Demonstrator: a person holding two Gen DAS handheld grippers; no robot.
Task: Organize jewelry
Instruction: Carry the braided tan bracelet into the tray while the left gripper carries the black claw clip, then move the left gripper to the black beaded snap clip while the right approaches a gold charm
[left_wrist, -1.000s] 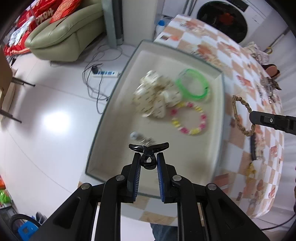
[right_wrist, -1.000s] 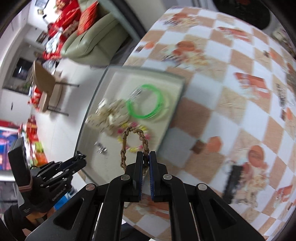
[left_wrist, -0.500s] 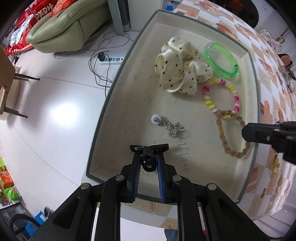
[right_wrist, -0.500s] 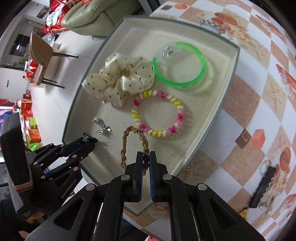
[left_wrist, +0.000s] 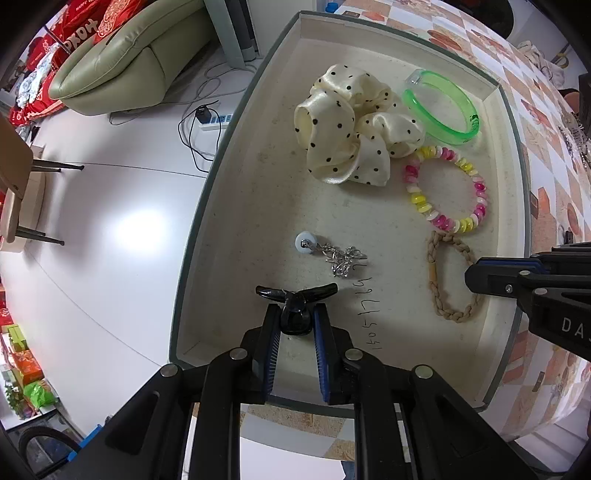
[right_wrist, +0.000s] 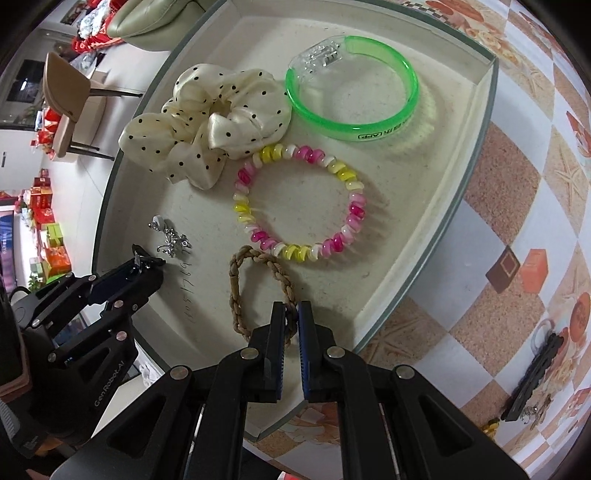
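A cream-lined tray (left_wrist: 207, 192) sits at the table's edge. My left gripper (left_wrist: 295, 314) is shut on a small black hair clip (left_wrist: 295, 299) and hovers low over the tray's near left part. My right gripper (right_wrist: 291, 314) is shut on a tan braided bracelet (right_wrist: 236, 295), whose loop lies on the tray floor by the near right wall. In the left wrist view the braided bracelet (left_wrist: 436, 291) shows right of the clip, with the right gripper (left_wrist: 476, 275) at its edge. The left gripper (right_wrist: 147, 266) appears at the left of the right wrist view.
In the tray lie a dotted cream scrunchie (left_wrist: 347, 136), a green bangle (left_wrist: 443, 107), a pink and yellow spiral bracelet (left_wrist: 417, 195) and a silver earring (left_wrist: 340, 254). A black item (right_wrist: 535, 376) lies on the checkered tablecloth (right_wrist: 517, 184). The floor drops away left of the tray.
Both grippers have come down into the tray. The braided bracelet hung over the tray before and now rests on its floor. The black clip sits lower, still gripped.
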